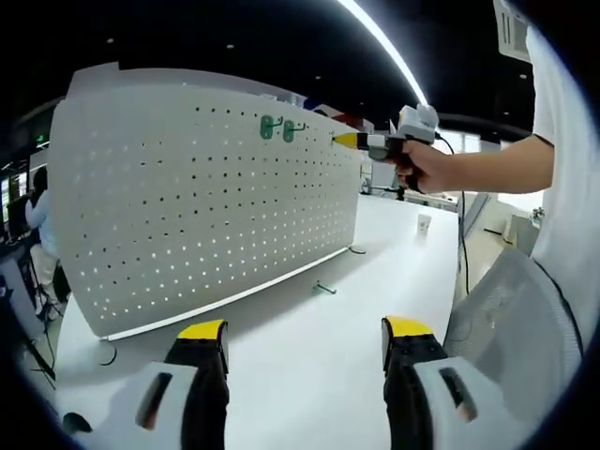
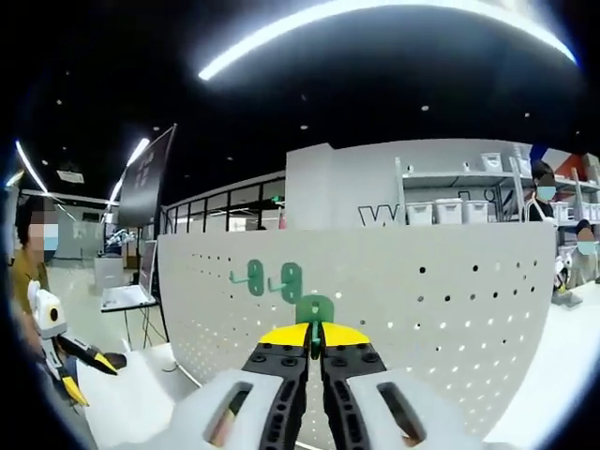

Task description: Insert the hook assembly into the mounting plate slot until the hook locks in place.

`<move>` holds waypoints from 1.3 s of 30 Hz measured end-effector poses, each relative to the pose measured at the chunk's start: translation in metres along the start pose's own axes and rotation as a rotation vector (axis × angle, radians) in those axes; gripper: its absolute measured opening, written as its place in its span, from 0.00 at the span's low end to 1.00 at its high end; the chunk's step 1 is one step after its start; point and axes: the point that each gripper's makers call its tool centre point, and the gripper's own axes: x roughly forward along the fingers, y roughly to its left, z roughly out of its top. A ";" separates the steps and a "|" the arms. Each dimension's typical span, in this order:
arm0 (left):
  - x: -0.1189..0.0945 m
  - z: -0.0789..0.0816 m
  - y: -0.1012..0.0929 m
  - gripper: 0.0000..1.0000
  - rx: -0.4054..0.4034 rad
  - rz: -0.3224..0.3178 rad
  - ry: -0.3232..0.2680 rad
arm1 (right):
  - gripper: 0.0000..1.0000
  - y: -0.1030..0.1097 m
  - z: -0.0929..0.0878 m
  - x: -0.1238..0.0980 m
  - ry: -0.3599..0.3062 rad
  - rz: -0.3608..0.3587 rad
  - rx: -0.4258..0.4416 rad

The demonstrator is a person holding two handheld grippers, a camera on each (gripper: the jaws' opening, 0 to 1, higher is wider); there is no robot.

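A white pegboard (image 1: 187, 206) stands upright on the white table (image 1: 309, 375). Two green hooks (image 1: 269, 127) (image 1: 289, 130) hang near its top right. A person's hand holds my right gripper (image 1: 349, 141) up beside them, at the board's upper right edge. In the right gripper view that gripper (image 2: 315, 336) is shut on a third green hook (image 2: 315, 309), close to the pegboard (image 2: 450, 291) and just right of and below the two mounted hooks (image 2: 254, 277) (image 2: 291, 278). My left gripper (image 1: 305, 330) stays low over the table, open with nothing between its fingers. A loose green hook (image 1: 324, 288) lies on the table.
A small white cup (image 1: 424, 223) stands at the table's far end. A grey mesh chair back (image 1: 511, 309) is at the right. A cable (image 1: 461, 253) hangs from the right gripper. Shelves with bins (image 2: 450, 211) rise behind the board, and a laptop (image 2: 127, 295) sits on a side desk.
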 end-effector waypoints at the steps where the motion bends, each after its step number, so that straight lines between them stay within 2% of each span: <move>1: 0.000 -0.001 0.000 0.68 0.000 0.001 0.002 | 0.01 -0.002 0.001 0.002 -0.002 -0.007 -0.003; 17: -0.007 -0.009 0.002 0.68 -0.026 0.024 0.010 | 0.01 -0.017 0.013 0.028 -0.012 -0.091 -0.090; 39: -0.007 -0.014 0.003 0.66 -0.047 0.034 0.017 | 0.01 -0.017 0.016 0.048 -0.014 -0.102 -0.146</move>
